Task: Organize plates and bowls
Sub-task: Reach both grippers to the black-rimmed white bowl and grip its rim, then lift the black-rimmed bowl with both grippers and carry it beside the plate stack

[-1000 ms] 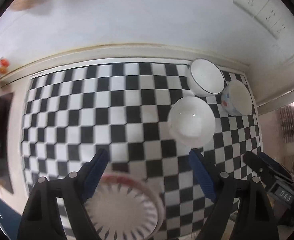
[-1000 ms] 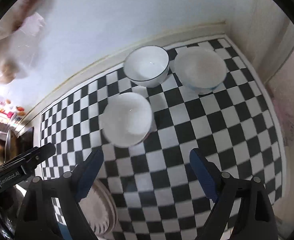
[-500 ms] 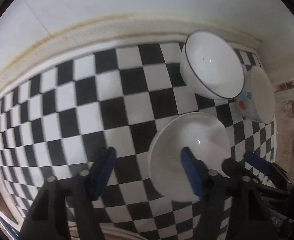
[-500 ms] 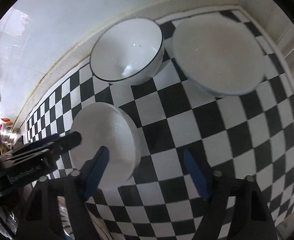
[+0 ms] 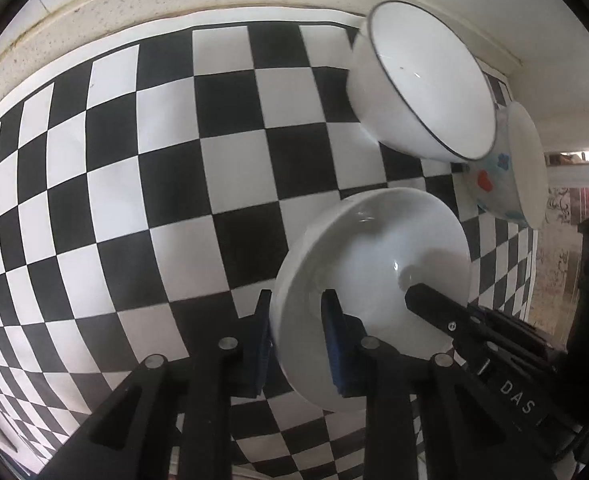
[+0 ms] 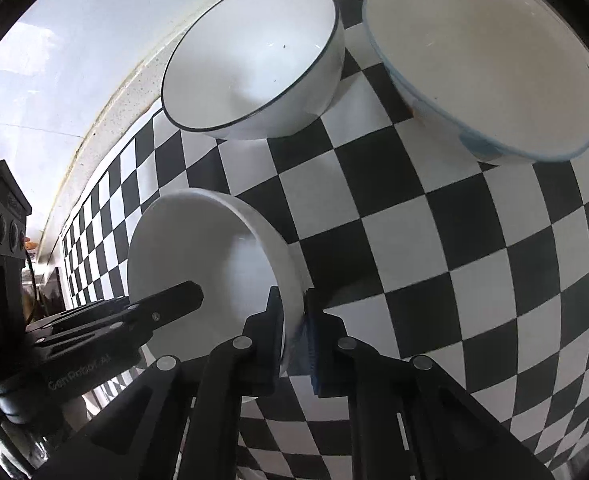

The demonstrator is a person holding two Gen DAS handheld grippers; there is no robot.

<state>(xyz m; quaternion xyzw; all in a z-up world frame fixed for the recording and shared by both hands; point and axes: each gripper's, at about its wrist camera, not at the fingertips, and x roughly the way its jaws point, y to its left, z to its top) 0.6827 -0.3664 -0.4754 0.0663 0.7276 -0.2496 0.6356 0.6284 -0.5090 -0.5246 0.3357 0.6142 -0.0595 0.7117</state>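
White bowl (image 5: 374, 272) on the checkered cloth (image 5: 174, 200) — each rim side pinched by left claw (image 5: 296, 334) and right claw (image 6: 294, 330).

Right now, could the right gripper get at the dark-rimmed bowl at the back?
Probably not yet: the right gripper is shut on the plain white bowl. The path to the dark-rimmed bowl looks otherwise unobstructed.

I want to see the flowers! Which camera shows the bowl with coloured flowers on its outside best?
The left wrist view: the white bowl with red and blue flowers shows its painted side there. The right wrist view shows mostly its plain inside, with only slivers of colour below the rim.
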